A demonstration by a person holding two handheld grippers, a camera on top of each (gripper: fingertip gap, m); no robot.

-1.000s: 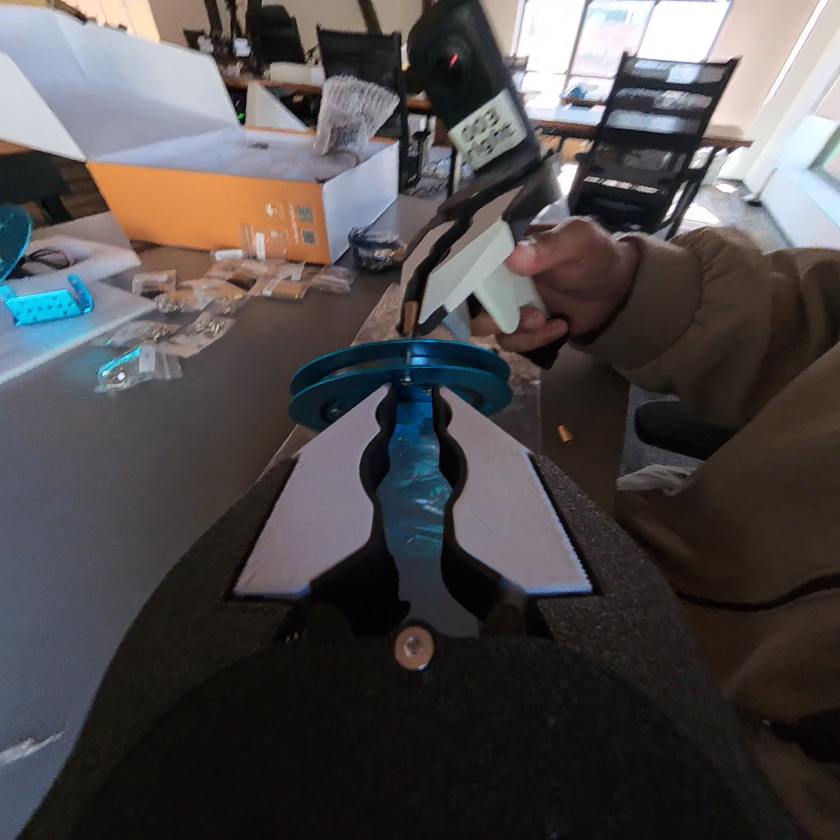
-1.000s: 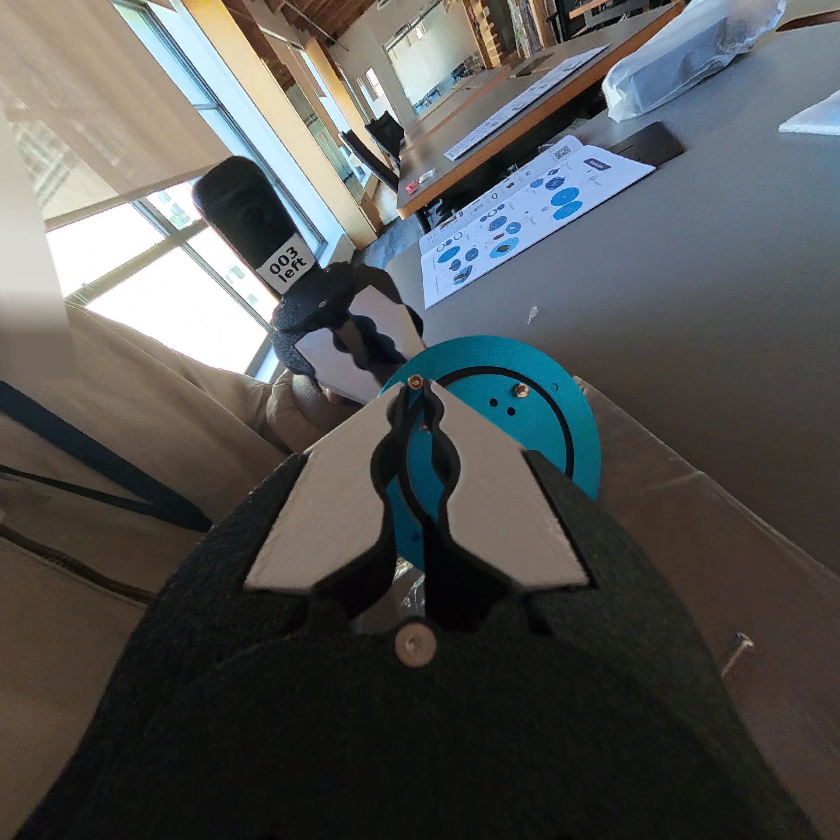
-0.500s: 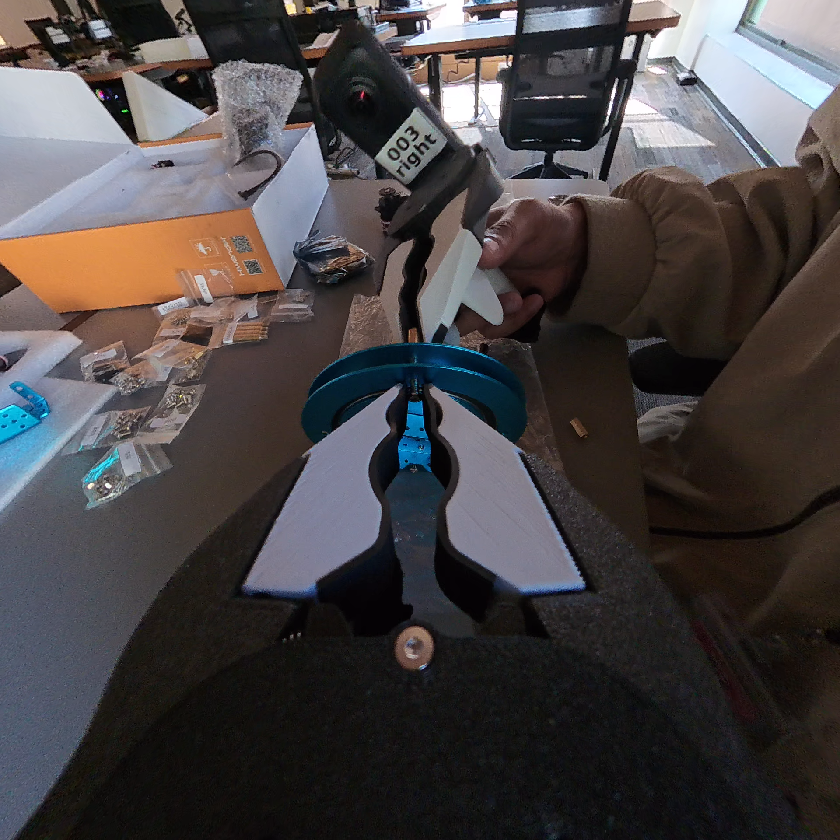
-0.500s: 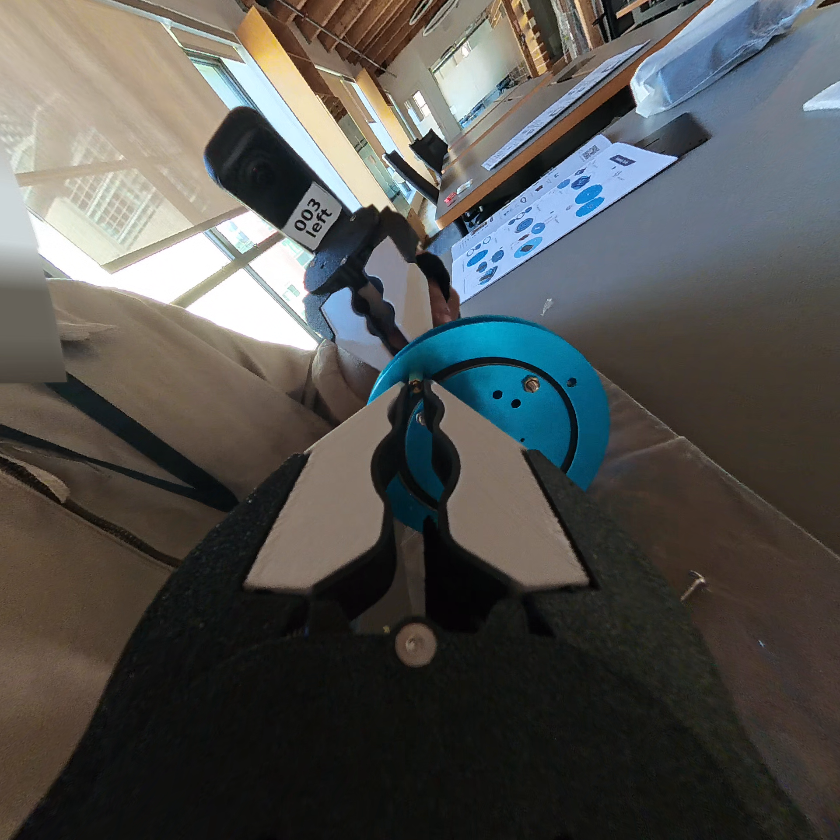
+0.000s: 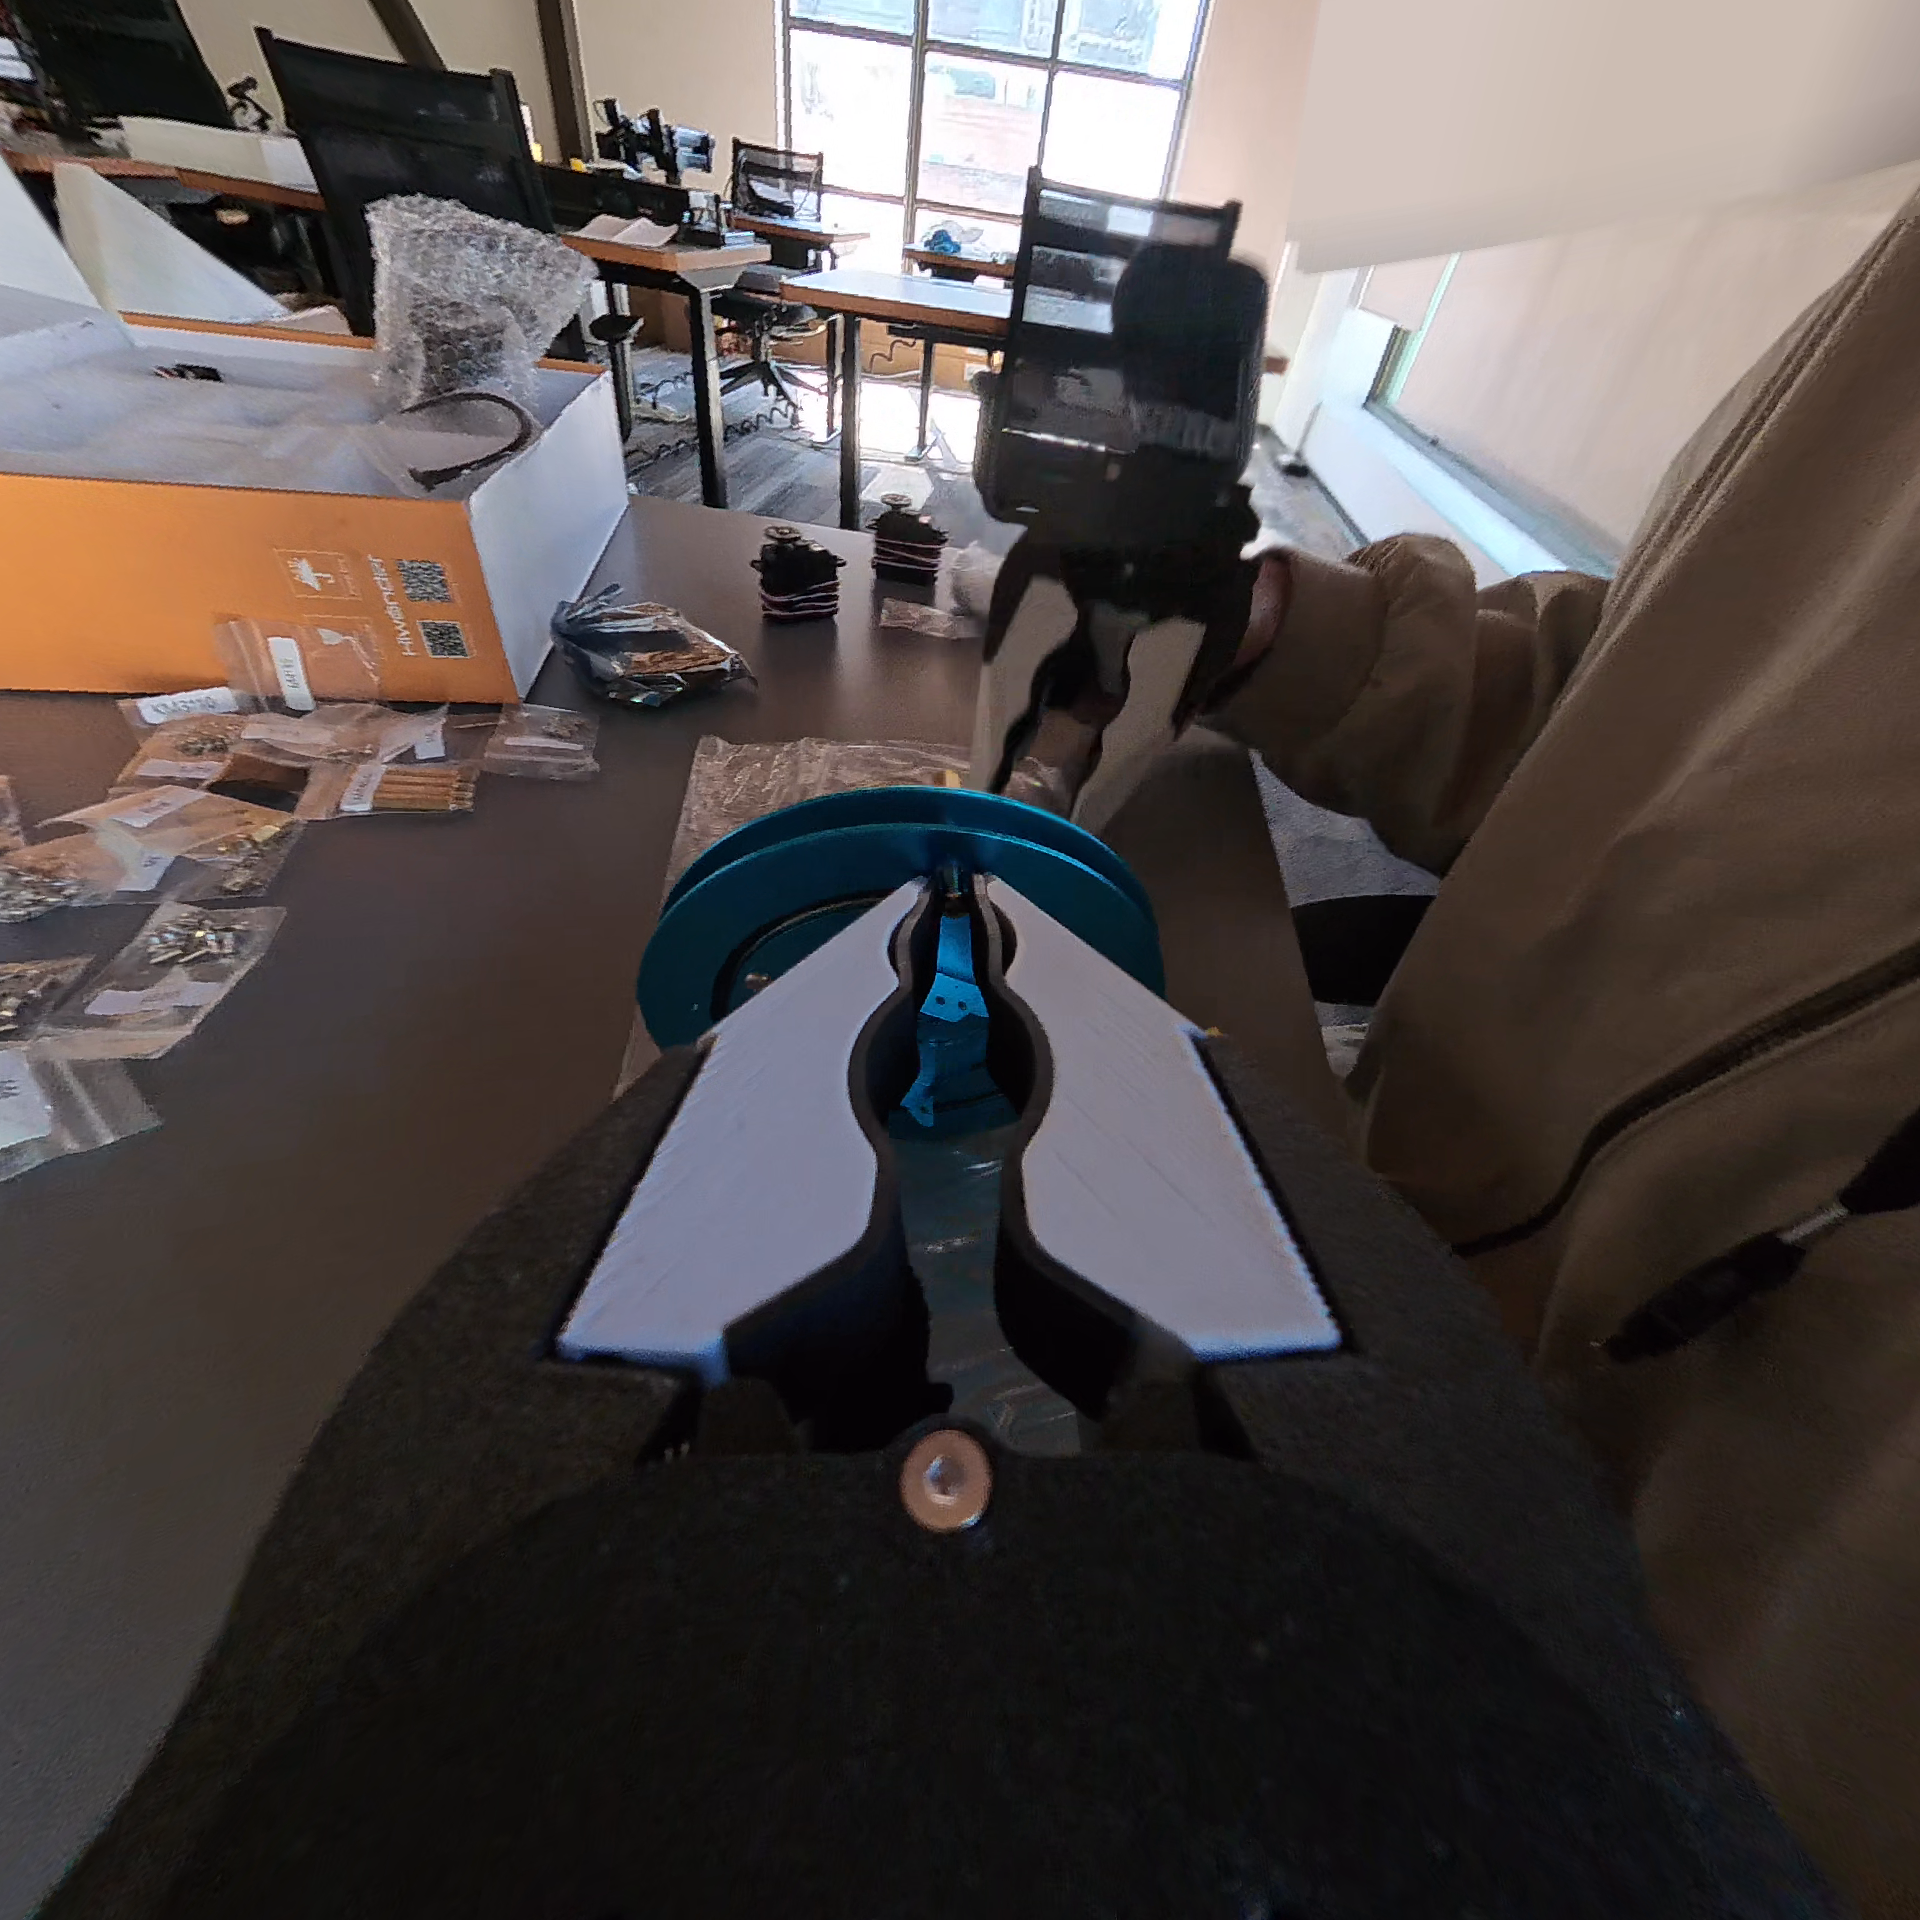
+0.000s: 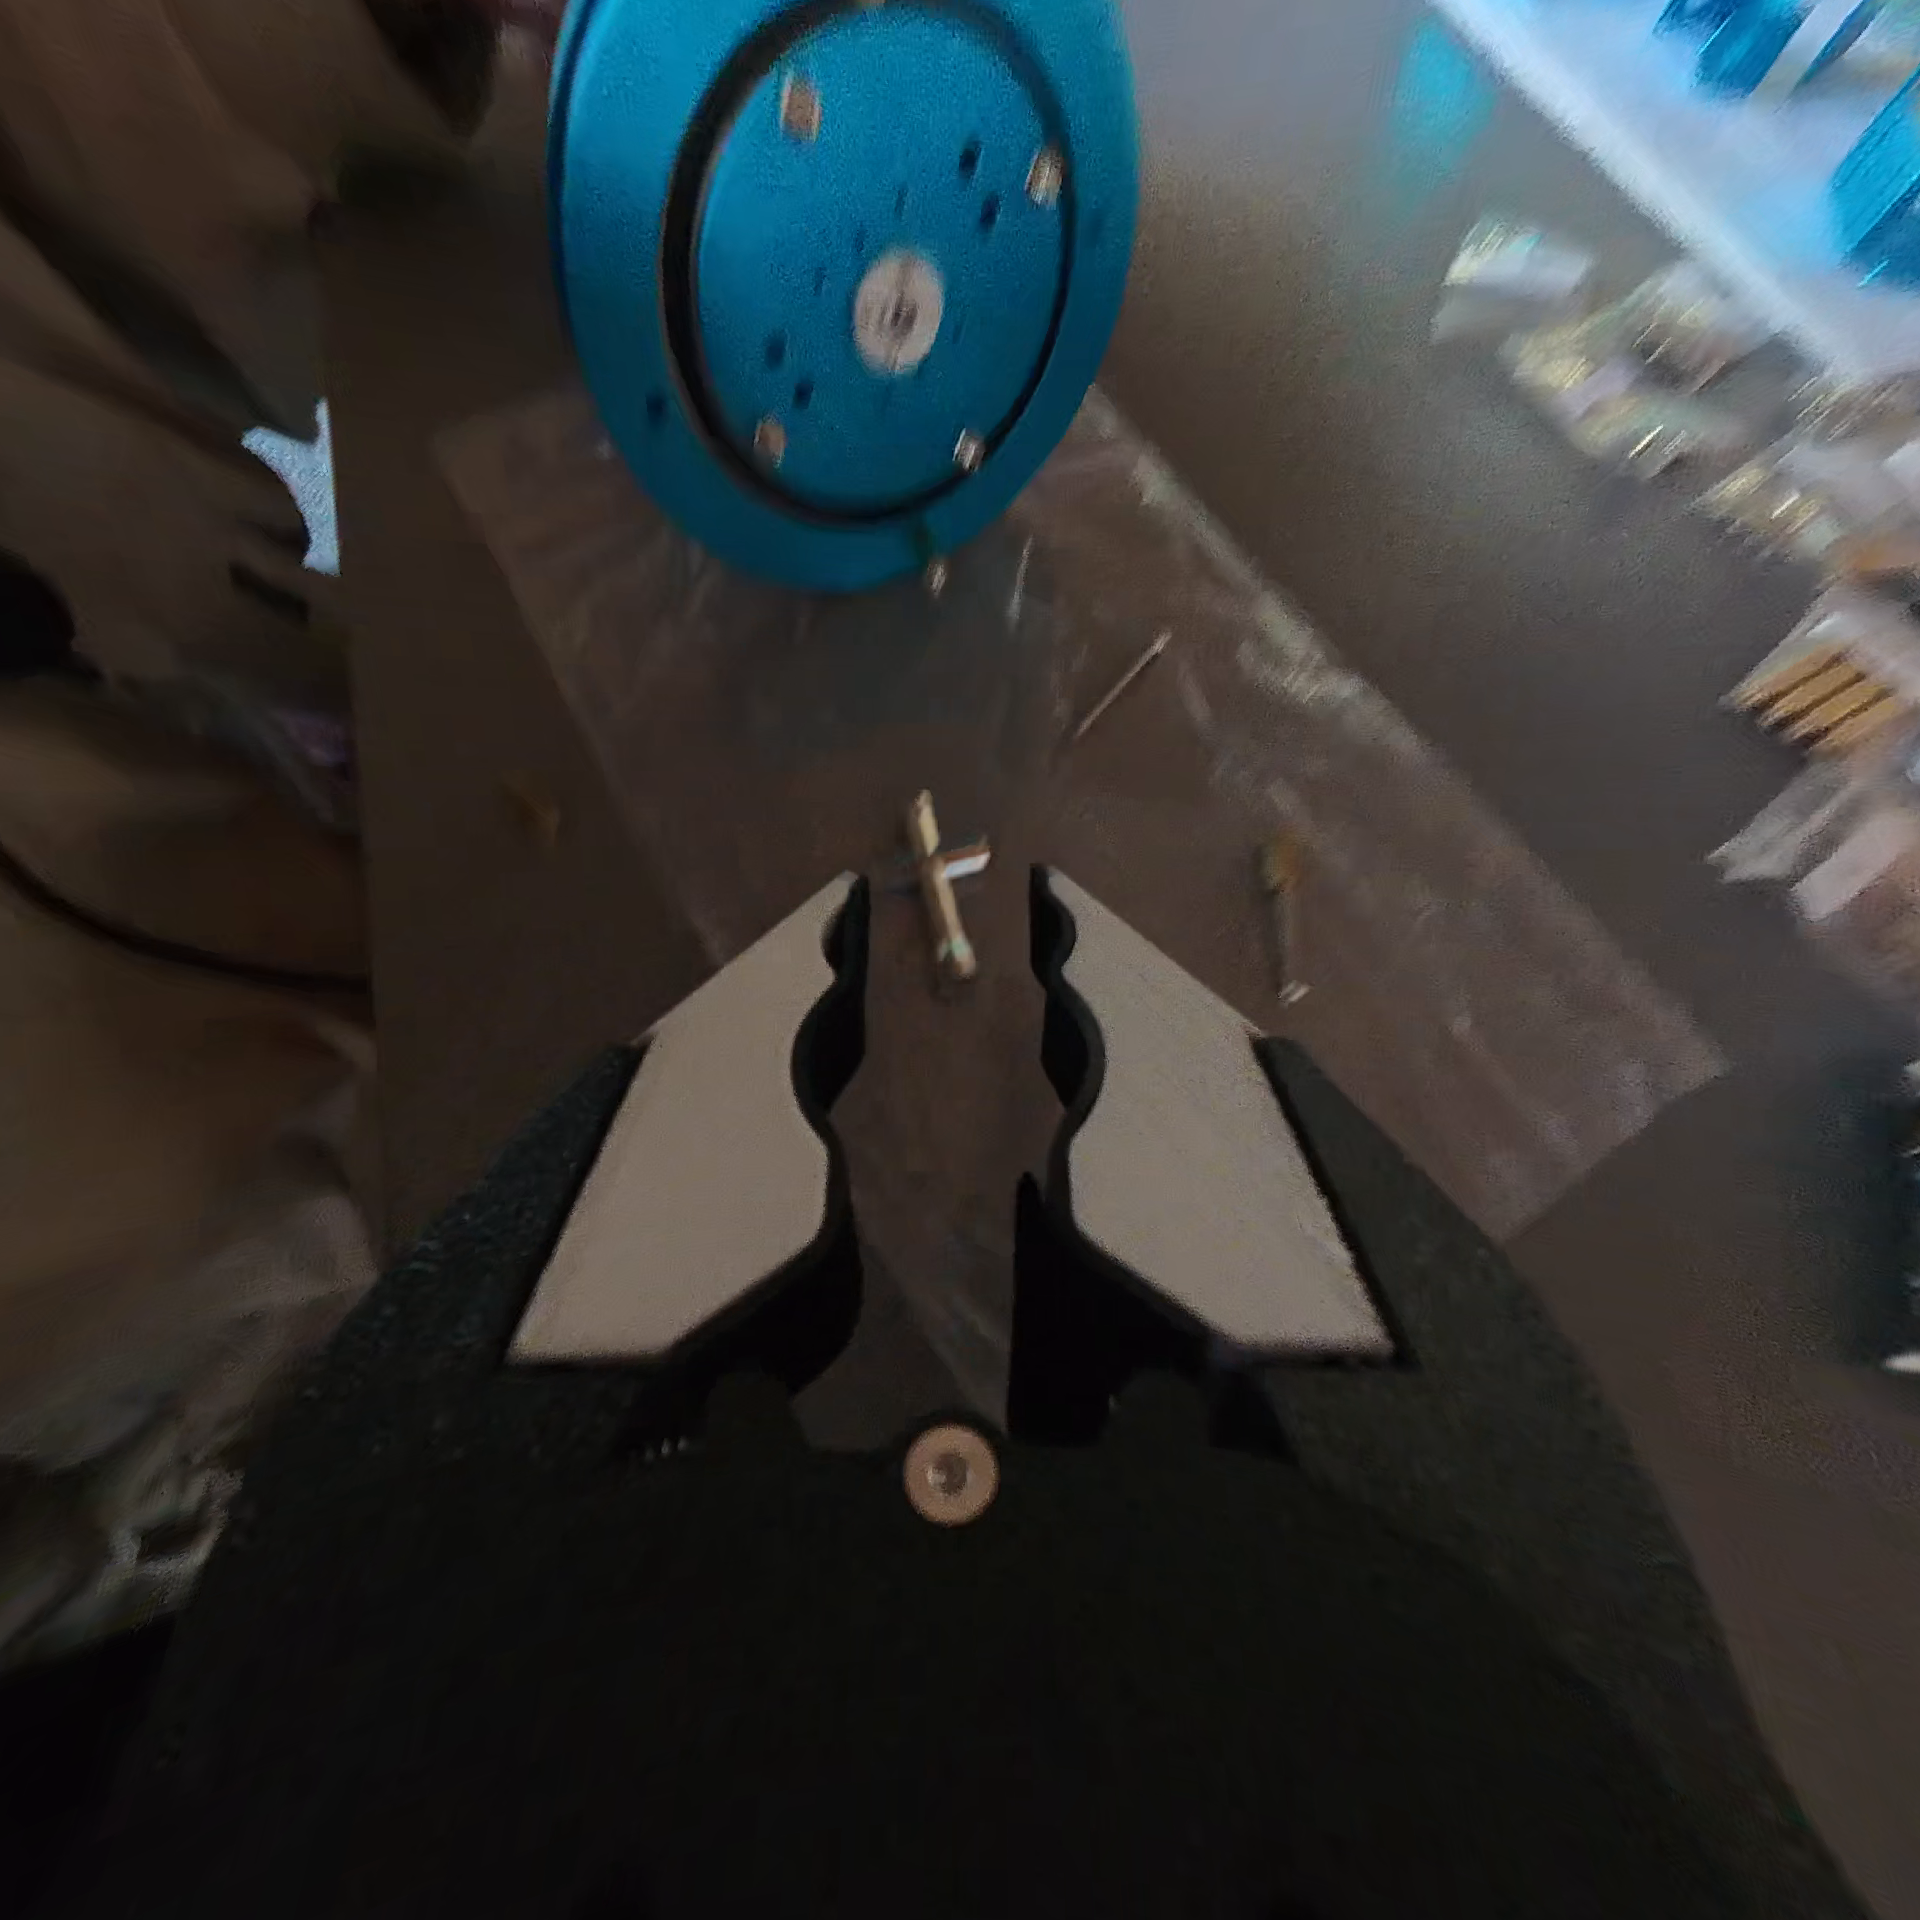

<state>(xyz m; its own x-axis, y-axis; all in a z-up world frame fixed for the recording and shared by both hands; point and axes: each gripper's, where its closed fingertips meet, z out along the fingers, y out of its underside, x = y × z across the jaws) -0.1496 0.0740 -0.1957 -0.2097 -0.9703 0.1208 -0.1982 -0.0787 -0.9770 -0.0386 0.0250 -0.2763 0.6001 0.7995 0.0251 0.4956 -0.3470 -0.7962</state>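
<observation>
My left gripper [image 5: 951, 885] is shut on the rim of a blue double-disc assembly [image 5: 831, 862] and holds it edge-on above the grey table [image 5: 416, 1039]. In the right wrist view the same blue disc [image 6: 842, 291] shows face-on, with several small fasteners and a black ring. My right gripper [image 6: 945, 881] is open and empty, pointing down at the table. A small cross-shaped metal tool [image 6: 935, 899] lies on the table just past its fingertips. The right gripper also shows in the left wrist view [image 5: 1101, 717], blurred, beyond the disc, held by a hand in a tan sleeve [image 5: 1403, 665].
A clear plastic bag [image 6: 1195, 810] lies under the tool, with loose screws on it. An orange and white box [image 5: 260, 582] holding bubble wrap [image 5: 468, 291] stands at the back left. Small bags of hardware [image 5: 208, 790], a dark bag [image 5: 649, 649] and two black servos [image 5: 800, 577] lie around. About 15 cm separates my left fingertips from my right.
My right gripper has let go at the disc's rim, opened and swung down and away towards the table. My left gripper still holds the disc.
</observation>
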